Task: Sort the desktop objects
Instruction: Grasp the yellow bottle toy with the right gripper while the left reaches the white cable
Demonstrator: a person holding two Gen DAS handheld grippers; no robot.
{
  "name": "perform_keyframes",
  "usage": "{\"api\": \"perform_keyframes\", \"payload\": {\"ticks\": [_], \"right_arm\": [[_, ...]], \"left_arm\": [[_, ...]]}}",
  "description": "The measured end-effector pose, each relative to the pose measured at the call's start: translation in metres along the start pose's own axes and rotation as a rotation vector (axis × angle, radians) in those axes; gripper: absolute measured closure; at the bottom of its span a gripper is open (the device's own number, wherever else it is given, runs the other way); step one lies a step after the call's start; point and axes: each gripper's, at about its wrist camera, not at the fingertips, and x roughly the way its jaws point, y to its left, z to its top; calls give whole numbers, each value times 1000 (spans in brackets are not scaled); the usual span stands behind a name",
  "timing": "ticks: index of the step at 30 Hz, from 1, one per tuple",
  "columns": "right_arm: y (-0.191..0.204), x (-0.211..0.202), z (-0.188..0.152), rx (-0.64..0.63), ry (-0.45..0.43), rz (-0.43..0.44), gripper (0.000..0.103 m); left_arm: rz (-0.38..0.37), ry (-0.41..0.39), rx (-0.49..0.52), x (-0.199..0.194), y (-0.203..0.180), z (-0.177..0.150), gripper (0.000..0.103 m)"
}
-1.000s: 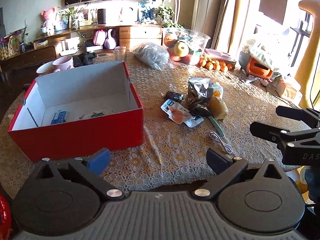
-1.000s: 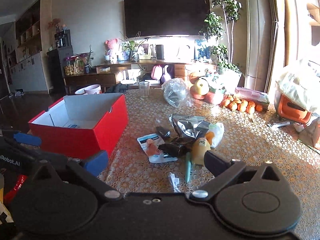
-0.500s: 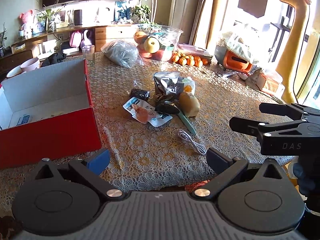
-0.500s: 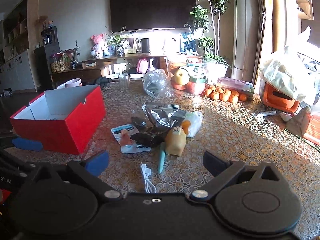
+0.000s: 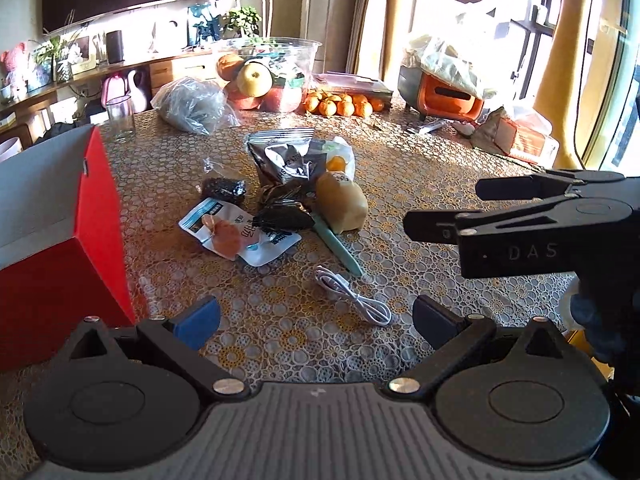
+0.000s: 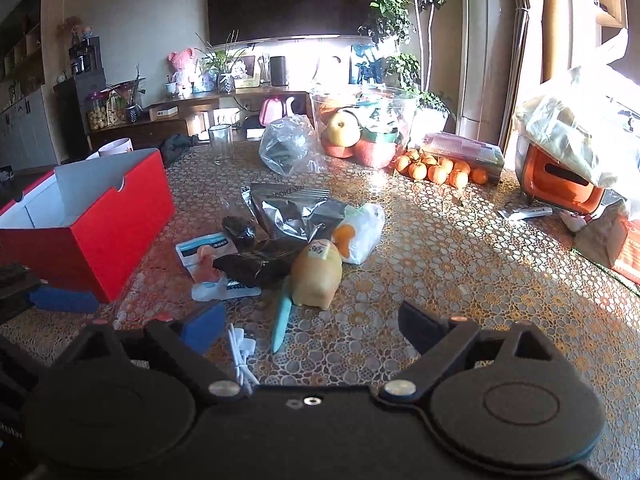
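1. The left gripper [image 5: 316, 316] hangs above a lace-patterned tablecloth [image 5: 420, 184], its jaws spread wide with nothing between them; one pad is blue, the other dark.
2. The right gripper [image 6: 310, 326] is likewise spread wide and holds nothing, with the same blue and dark pads.
3. Just ahead of the left gripper lies a thin white cable [image 5: 352, 294], loosely coiled. In the right wrist view it sits right at the blue pad.
4. Beyond the cable lies a slim teal pen [image 5: 338, 246], its far end touching a rounded, matte yellow toy [image 5: 342, 202].
5. Further ahead is a heap of soft packets: a flat white snack pouch [image 5: 236, 232] with an orange picture, a glossy black wrapper [image 5: 282, 218] on it, a crinkled silver foil bag [image 5: 286, 156], and a thin white plastic bag [image 6: 360, 228] holding something orange.
6. To the left of both grippers stands a red cardboard box [image 6: 116, 216], open-topped with white inner walls; its contents cannot be seen.
7. Far ahead, a clear bowl [image 6: 364, 120] holds apples and a pear, with loose mandarins [image 6: 438, 170] beside it.
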Motion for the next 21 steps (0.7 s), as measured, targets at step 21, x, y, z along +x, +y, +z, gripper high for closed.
{"api": "perform_keyframes", "payload": {"ticks": [21], "right_arm": [[-14,82,13,-15,88,31,13]], "left_arm": [[-134,17,235,80,-13,-2,0]]}}
